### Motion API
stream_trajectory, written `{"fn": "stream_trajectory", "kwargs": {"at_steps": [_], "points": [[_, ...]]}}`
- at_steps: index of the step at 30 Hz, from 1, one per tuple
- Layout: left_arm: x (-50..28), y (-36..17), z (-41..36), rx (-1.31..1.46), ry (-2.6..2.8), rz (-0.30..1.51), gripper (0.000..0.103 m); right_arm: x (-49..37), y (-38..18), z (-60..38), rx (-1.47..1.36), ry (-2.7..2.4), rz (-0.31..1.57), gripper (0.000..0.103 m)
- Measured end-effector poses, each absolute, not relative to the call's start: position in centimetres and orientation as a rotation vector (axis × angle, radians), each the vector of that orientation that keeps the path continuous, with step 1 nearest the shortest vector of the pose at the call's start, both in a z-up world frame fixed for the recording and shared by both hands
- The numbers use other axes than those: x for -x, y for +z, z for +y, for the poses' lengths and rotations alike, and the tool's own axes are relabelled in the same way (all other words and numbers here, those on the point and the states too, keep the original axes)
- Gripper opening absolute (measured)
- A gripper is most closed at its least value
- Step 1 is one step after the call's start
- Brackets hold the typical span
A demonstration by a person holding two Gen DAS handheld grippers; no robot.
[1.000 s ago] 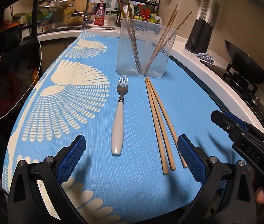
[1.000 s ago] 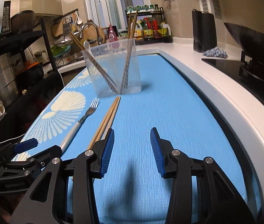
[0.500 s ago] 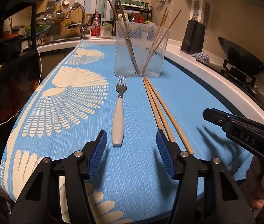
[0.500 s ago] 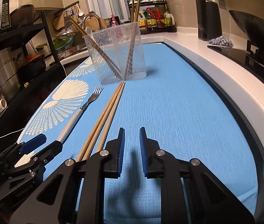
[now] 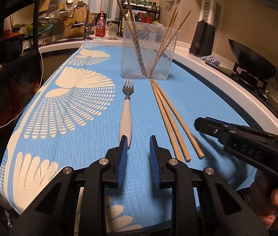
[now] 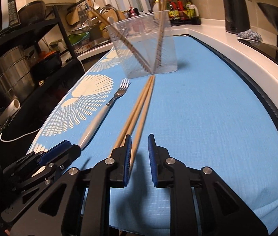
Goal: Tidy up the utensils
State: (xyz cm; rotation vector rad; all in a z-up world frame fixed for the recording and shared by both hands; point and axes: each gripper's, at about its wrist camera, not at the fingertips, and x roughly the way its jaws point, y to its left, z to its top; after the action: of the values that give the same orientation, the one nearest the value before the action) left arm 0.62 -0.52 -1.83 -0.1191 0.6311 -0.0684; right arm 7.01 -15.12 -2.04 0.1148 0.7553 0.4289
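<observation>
A fork with a white handle lies on the blue mat, tines toward a clear plastic holder that holds several chopsticks. Three loose wooden chopsticks lie to the right of the fork. My left gripper is narrowly open and empty, its left pad beside the fork handle's near end. My right gripper is narrowly open and empty, just at the near ends of the chopsticks, and it also shows in the left wrist view. The fork and holder show in the right wrist view.
The blue mat with white fan prints covers a white counter. A sink and faucet stand behind the holder, a wok on the stove and a black appliance at right, and a rack with pots at left.
Both grippers have moved lower and forward toward the utensils. The left jaws narrowed from wide open to a small gap. The right jaws closed nearly shut, then reopened slightly.
</observation>
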Motion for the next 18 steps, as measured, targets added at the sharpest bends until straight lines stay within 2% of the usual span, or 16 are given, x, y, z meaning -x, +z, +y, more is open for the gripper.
{"fn": "stream_trajectory", "kwargs": {"at_steps": [10, 13, 18], "points": [[-0.7, -1.8, -0.6, 0.117, -0.072, 0.628, 0.023, -7.2, -3.0, -13.6, -0.021, 0.376, 0.803, 0.019], [-0.8, -1.9, -0.6, 0.119, -0.076, 0.63, 0.023, -7.1, -2.9, -13.3, -0.005, 0.366, 0.805, 0.016], [-0.9, -1.9, -0.8, 0.119, -0.076, 0.628, 0.023, -7.1, -2.7, -14.0, -0.024, 0.345, 0.81, 0.003]]}}
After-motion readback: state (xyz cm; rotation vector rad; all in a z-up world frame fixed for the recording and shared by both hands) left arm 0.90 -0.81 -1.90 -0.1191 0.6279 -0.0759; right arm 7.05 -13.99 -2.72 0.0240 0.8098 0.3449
